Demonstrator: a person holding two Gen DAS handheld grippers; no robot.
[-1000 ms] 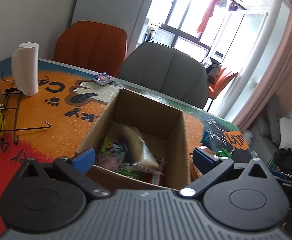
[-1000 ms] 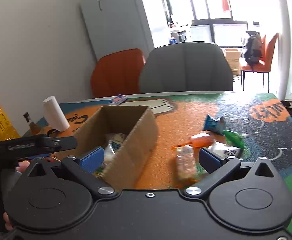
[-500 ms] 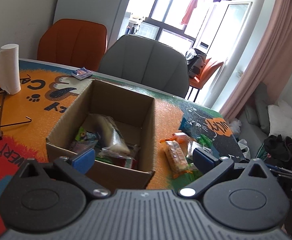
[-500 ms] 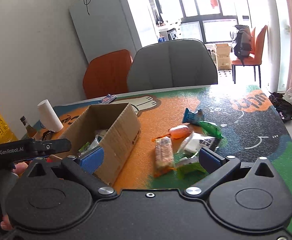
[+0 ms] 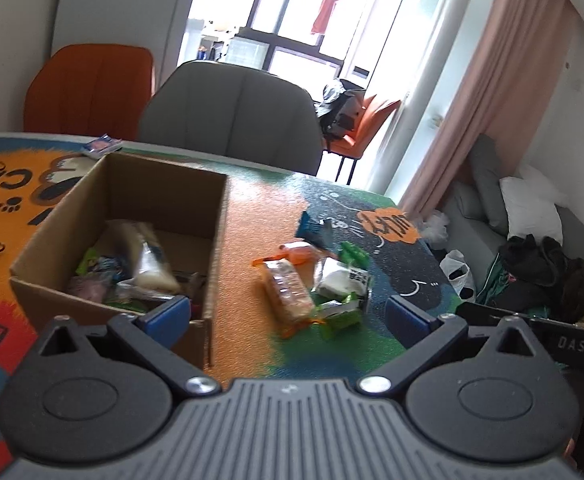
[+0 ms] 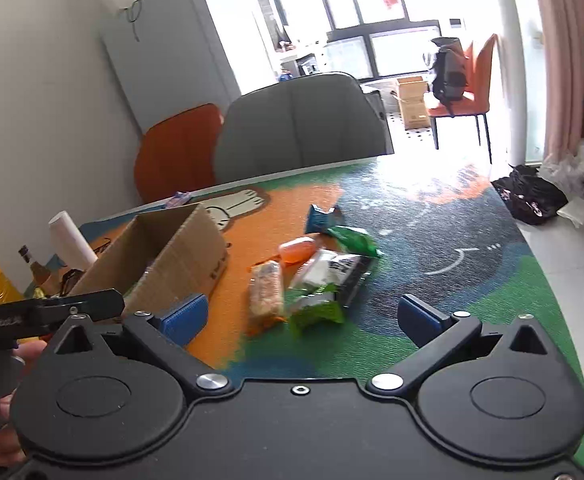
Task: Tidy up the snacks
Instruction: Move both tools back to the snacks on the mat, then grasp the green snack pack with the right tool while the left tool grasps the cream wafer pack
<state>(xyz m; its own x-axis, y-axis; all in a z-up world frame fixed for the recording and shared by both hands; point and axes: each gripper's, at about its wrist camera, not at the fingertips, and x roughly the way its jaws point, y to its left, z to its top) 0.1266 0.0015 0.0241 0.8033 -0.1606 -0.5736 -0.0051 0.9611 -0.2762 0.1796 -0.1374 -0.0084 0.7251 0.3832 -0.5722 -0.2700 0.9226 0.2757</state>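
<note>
Both grippers are empty, and the jaws of each are spread wide. The left gripper [image 5: 287, 312] and the right gripper [image 6: 302, 316] hang above the near edge of the worktop [image 6: 432, 248]. It looks like a between step: some snacks are already in the cardboard box [image 5: 131, 216], and the next one has not been picked up yet.

All places here are told from the box. Just to its right, nearest of the loose pile, lies a long cracker pack [image 6: 265, 290] in clear wrap. Touching that pack is a small green pack [image 6: 316, 312]. A bit farther sits a white and black pack [image 6: 332, 270]. Behind it are 1 orange pack [image 6: 298, 249] and 1 more green pack [image 6: 354, 239]. Farthest from the box is 1 blue pack [image 6: 320, 217]. That makes 6 loose snacks, all close together. Inside the box are a few more, but they overlap, so I cannot count them.

The next move, I think, is to lower a gripper over the cracker pack, close on it across its narrow sides, and lift it into the box.
</note>
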